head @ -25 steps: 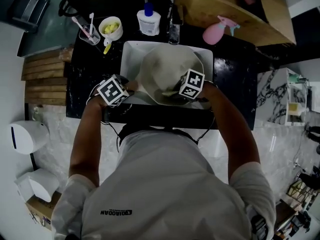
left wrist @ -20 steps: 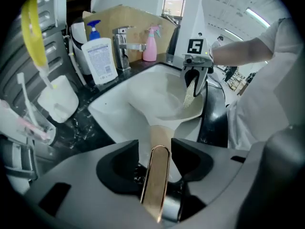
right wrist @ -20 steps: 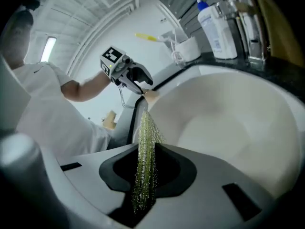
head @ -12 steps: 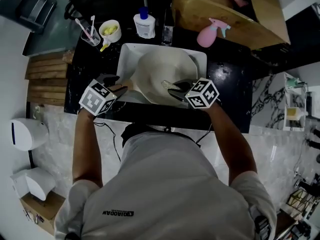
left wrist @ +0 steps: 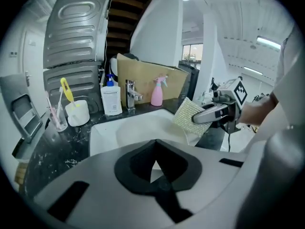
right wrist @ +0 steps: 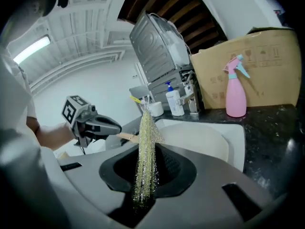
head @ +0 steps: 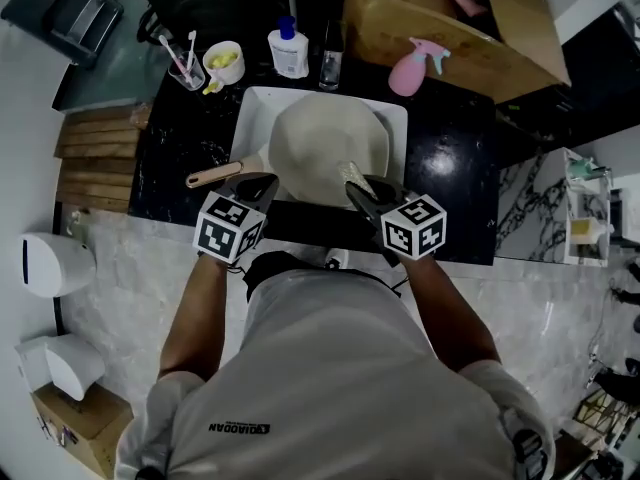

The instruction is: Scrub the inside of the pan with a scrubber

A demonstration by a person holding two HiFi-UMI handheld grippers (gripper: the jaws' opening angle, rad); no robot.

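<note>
A cream pan (head: pixel 325 148) lies in the white sink (head: pixel 255 103), its wooden handle (head: pixel 210 176) sticking out left over the black counter. My left gripper (head: pixel 265 183) hovers just right of the handle near the sink's front edge, jaws shut with nothing between them; its own view shows the same closed jaws (left wrist: pixel 153 163) above the pan (left wrist: pixel 143 130). My right gripper (head: pixel 358 190) is shut on a glittery mesh scrubber (head: pixel 352 175), held over the pan's near rim. The scrubber (right wrist: pixel 145 156) stands edge-on between the right jaws, and the scrubber (left wrist: pixel 188 116) shows flat from the left.
Behind the sink stand a faucet (head: pixel 330 63), a white soap bottle (head: pixel 287 48), a pink spray bottle (head: pixel 410 68), a yellow-filled cup (head: pixel 224 61) and a glass of toothbrushes (head: pixel 183 66). A cardboard box (head: pixel 450 18) sits at the back right.
The left gripper came off the pan handle, shut its jaws and drew back to the front edge. The right gripper pulled back from the pan's inside with the scrubber.
</note>
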